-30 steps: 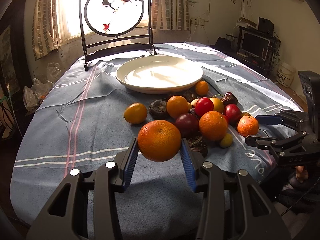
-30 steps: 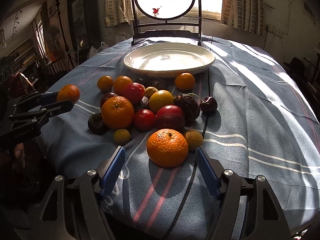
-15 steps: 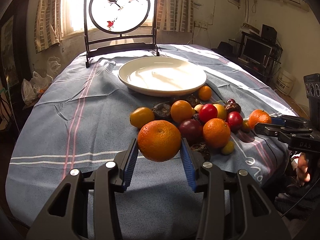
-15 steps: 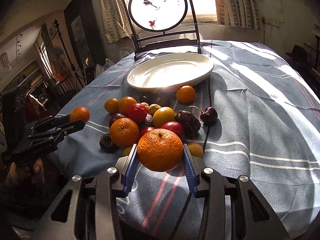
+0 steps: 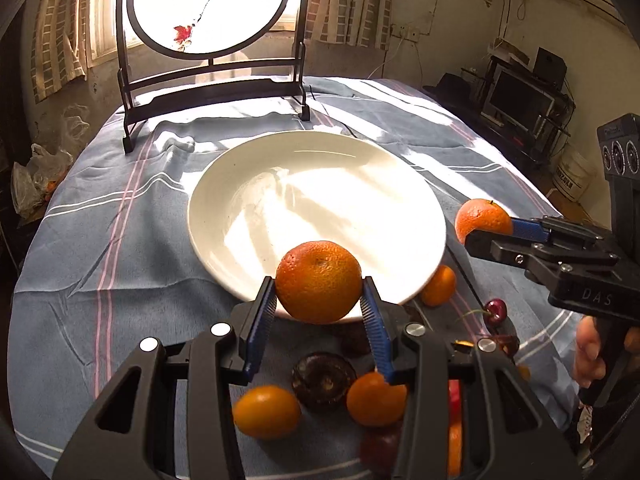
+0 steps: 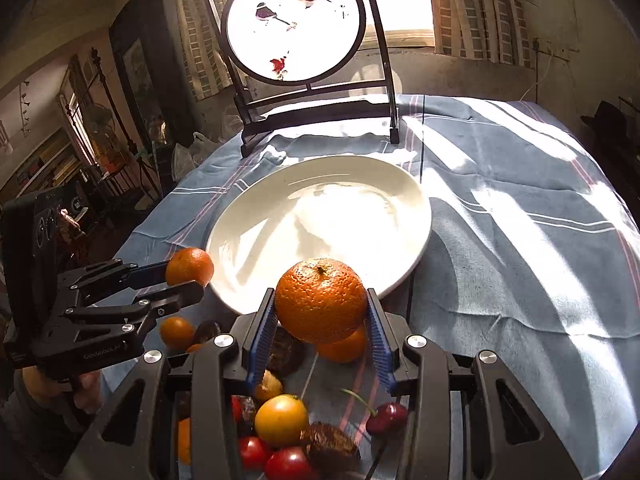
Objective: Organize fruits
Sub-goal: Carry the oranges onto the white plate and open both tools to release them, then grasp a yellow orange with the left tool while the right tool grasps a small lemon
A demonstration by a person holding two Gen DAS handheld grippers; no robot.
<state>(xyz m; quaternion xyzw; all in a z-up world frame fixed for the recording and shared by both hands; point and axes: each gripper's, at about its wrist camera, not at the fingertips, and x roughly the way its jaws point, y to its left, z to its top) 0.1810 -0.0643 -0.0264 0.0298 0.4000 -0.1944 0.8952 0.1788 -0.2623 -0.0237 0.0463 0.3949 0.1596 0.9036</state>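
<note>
Left wrist view: the left gripper [image 5: 319,312] clamps an orange [image 5: 319,281] at its widest girth, held over the white plate's [image 5: 224,184] near rim. The right gripper [image 6: 320,322] pinches a second orange [image 6: 321,299] likewise. Both look firm, round, moderately heavy, with dimpled skin that should resist slipping.

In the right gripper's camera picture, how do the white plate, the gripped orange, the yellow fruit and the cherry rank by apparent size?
1. white plate
2. orange, though nearness to the camera enlarges it
3. yellow fruit
4. cherry
</note>
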